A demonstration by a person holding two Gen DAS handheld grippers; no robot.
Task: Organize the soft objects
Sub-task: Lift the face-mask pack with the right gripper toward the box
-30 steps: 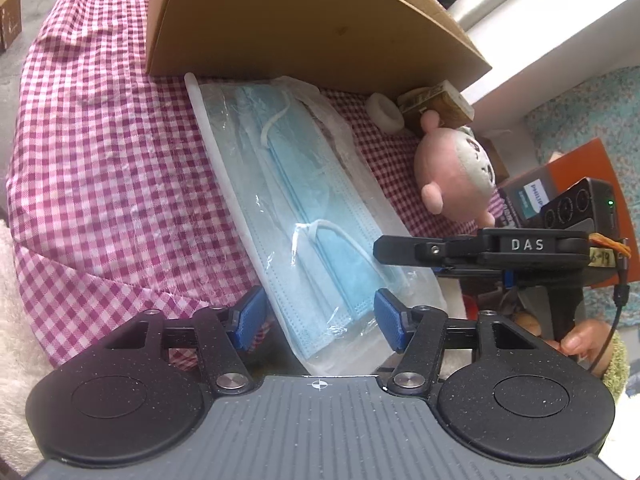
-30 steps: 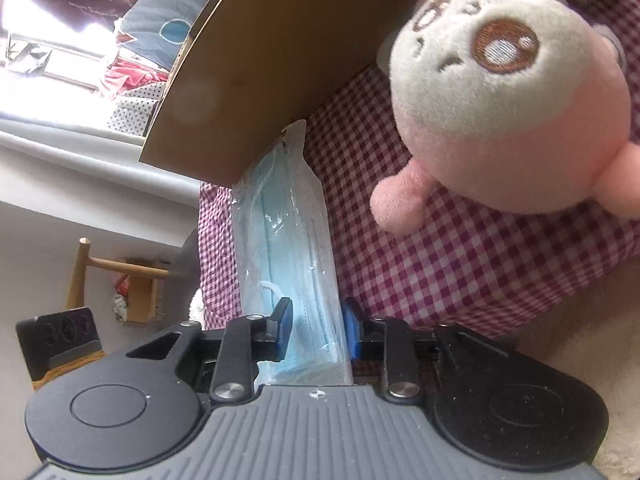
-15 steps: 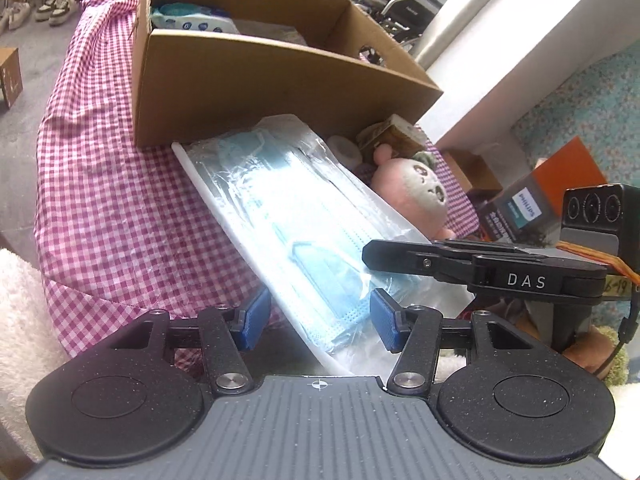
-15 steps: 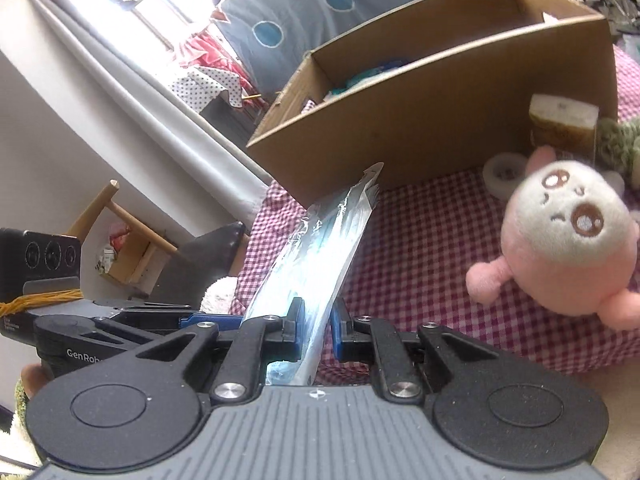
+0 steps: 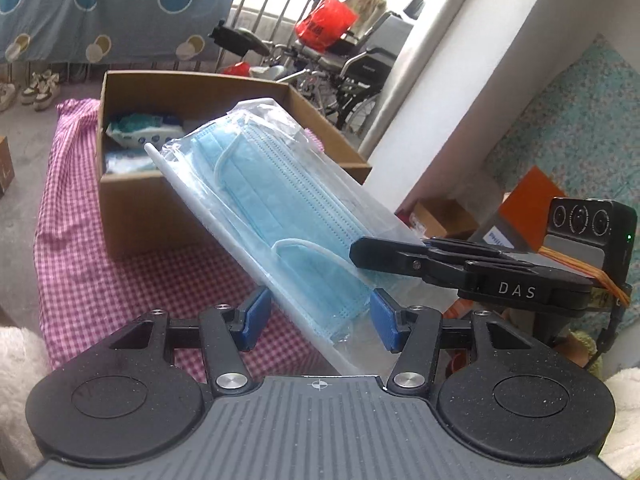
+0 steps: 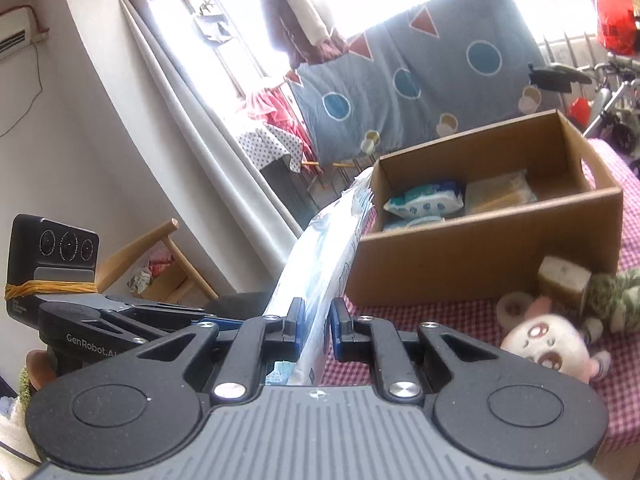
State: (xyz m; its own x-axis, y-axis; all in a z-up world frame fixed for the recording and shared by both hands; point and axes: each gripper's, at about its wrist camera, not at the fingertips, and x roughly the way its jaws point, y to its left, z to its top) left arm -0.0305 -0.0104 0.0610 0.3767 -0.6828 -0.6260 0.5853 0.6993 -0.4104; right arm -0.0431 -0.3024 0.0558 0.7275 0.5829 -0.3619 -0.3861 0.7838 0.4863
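A clear plastic pack of blue face masks (image 5: 280,200) hangs tilted above the checked cloth, its far end over the front wall of the open cardboard box (image 5: 140,208). My right gripper (image 6: 314,320) is shut on the pack's side, which shows edge-on (image 6: 320,260) between its pads. It reaches in from the right (image 5: 360,250) in the left wrist view. My left gripper (image 5: 320,314) stands half open around the pack's near end. I see no squeeze from its blue pads. It shows at the lower left (image 6: 216,320) in the right wrist view.
The box (image 6: 480,260) holds a wipes pack (image 6: 428,198) and other soft packets. In front of it on the pink checked cloth (image 5: 100,280) lie a pink plush (image 6: 548,352), a tape roll (image 6: 514,310), a brown block (image 6: 564,280) and a green knit toy (image 6: 616,300).
The mask pack lay flat on the cloth and is now lifted and tilted toward the box. Both grippers rose; the right jaws closed on the pack and its wrist rolled.
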